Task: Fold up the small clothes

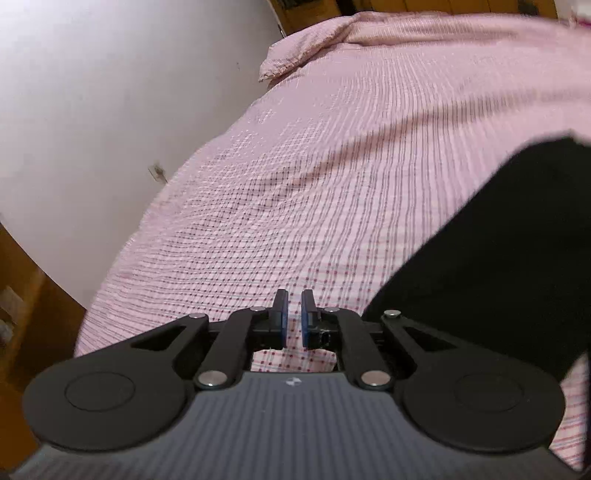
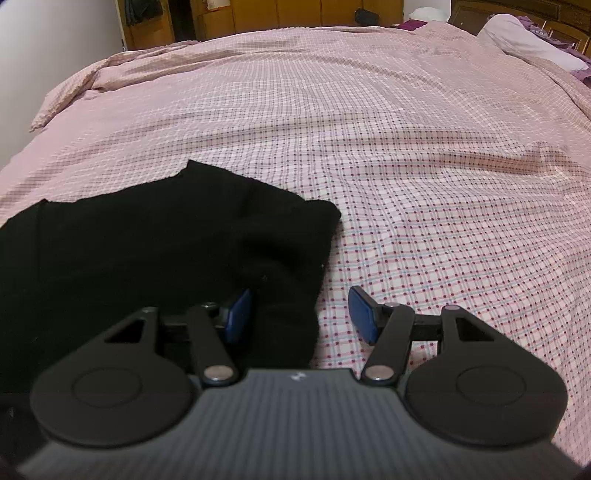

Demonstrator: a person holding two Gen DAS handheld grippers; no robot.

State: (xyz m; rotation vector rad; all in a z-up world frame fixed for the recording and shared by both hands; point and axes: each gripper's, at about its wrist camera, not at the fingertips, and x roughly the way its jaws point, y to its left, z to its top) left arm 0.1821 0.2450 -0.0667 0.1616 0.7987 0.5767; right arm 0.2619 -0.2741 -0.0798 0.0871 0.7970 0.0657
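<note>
A black garment lies flat on the pink checked bedspread, with a folded edge on its right side. My right gripper stands open just above that right edge: its left pad is over the black cloth, its right pad over bare bedspread. In the left wrist view the same black garment lies off to the right. My left gripper is shut, its blue pads nearly together with nothing between them, over the bedspread beside the garment's left edge.
A white wall runs along the bed's left side, with brown wood below it. A pale pillow lies at the far right of the bed. Wooden cupboards stand beyond the bed's far end.
</note>
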